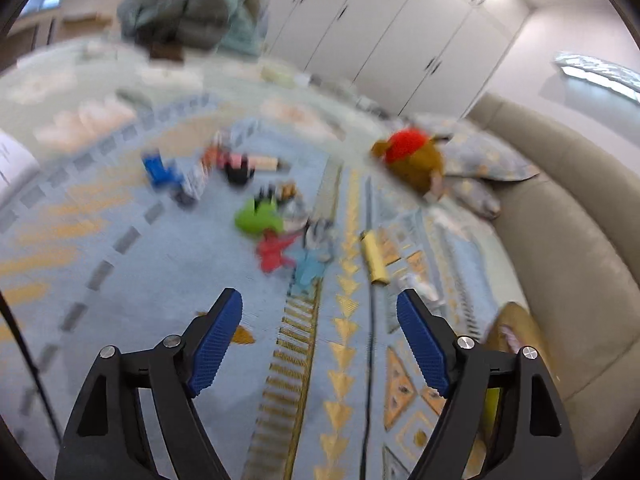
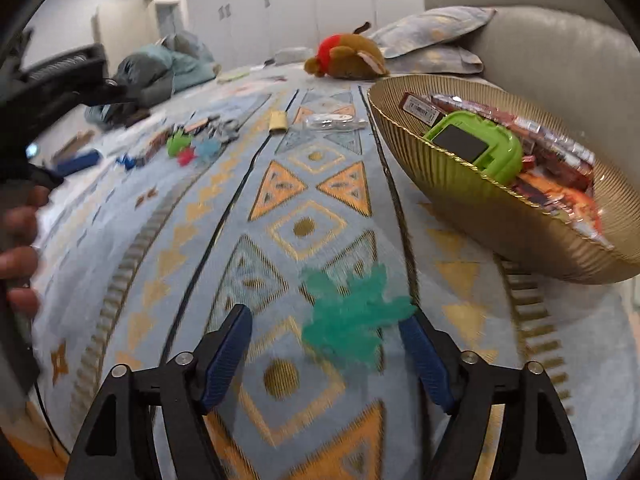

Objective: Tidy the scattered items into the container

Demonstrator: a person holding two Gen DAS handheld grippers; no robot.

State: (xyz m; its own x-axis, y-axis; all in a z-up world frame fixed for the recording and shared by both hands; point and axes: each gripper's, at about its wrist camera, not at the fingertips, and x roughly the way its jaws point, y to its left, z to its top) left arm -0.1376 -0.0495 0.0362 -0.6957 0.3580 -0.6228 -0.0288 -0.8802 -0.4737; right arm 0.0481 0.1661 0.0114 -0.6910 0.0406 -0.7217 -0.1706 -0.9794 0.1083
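Right gripper (image 2: 324, 344): jaws apart, nothing pressed; a teal spiky rubber toy (image 2: 352, 320), blurred, lay between them by the right pad. Left gripper (image 1: 320, 332): jaws apart, empty, over patterned rug (image 1: 160, 280). Ahead lay green toy (image 1: 256, 220), red toy (image 1: 272, 252), yellow roll (image 1: 374, 258). Gold ribbed bowl (image 2: 460, 184), right, held snack packets and green case (image 2: 476, 144).

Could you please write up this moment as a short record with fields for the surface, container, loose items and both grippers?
surface: patterned blue and gold rug
container: ribbed gold bowl at the right, holding a green gadget and red packets
nearest loose item: teal spiky toy, blurred, on the rug just ahead of the right gripper
other loose items: green toy, red toy, yellow roll, plush toy
right gripper: open, nothing gripped
left gripper: open, empty
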